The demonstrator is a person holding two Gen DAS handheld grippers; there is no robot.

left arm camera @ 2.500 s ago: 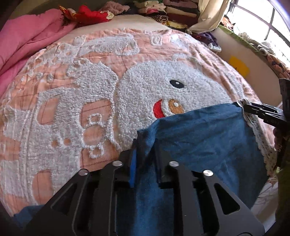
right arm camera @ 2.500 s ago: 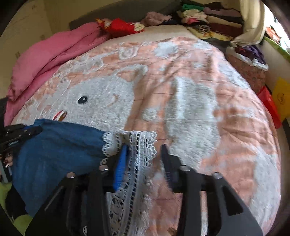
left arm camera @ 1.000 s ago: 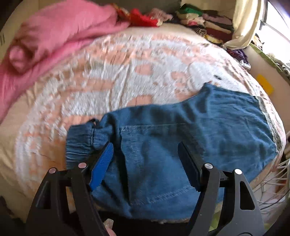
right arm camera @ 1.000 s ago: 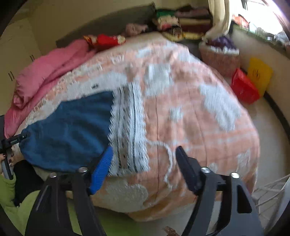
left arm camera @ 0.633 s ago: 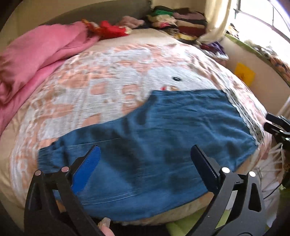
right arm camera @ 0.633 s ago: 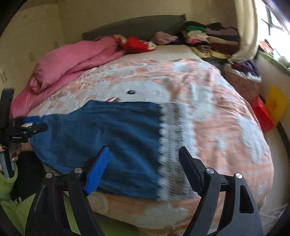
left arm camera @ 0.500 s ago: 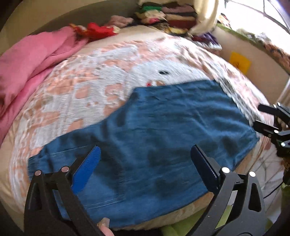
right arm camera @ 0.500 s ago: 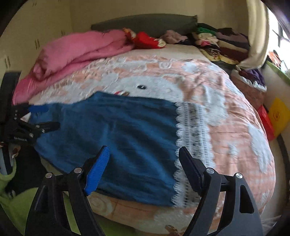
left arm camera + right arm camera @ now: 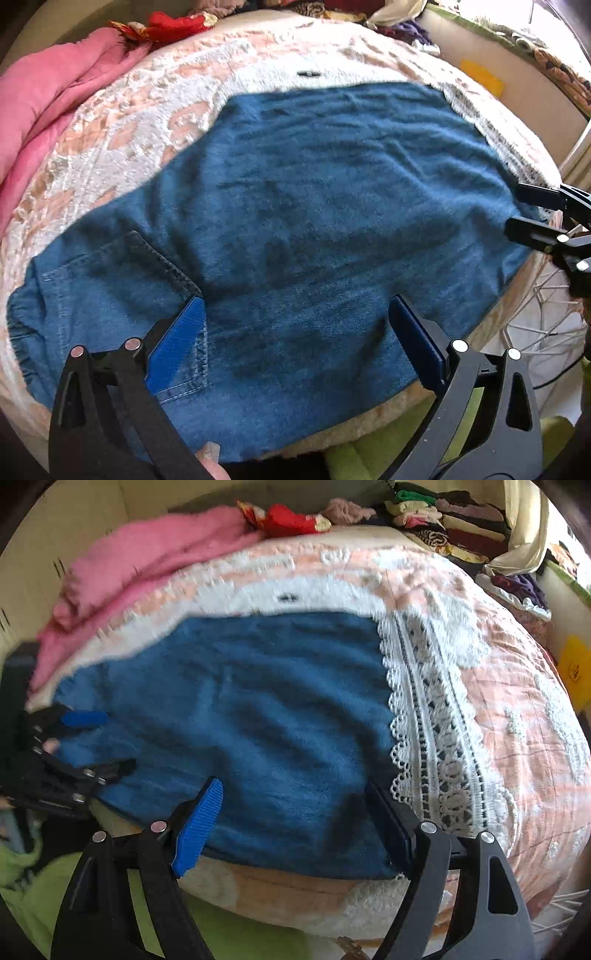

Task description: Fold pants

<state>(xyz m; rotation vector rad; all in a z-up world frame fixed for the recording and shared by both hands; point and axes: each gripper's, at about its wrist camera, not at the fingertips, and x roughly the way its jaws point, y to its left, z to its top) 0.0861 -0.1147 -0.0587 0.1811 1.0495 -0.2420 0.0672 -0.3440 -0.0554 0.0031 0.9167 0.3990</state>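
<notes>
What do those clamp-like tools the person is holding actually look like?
Each is a black plastic two-finger gripper with silver rivets and triangular cut-outs. The left gripper and right gripper each carry ribbed bright blue pads inside their fingers. Lime-green clothing shows below them.

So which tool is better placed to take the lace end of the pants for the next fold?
Probably the right tool: it hangs open over the pants with one finger beside the lace hem. The left tool, also open, is over the pocket, near the waistband end.
</notes>
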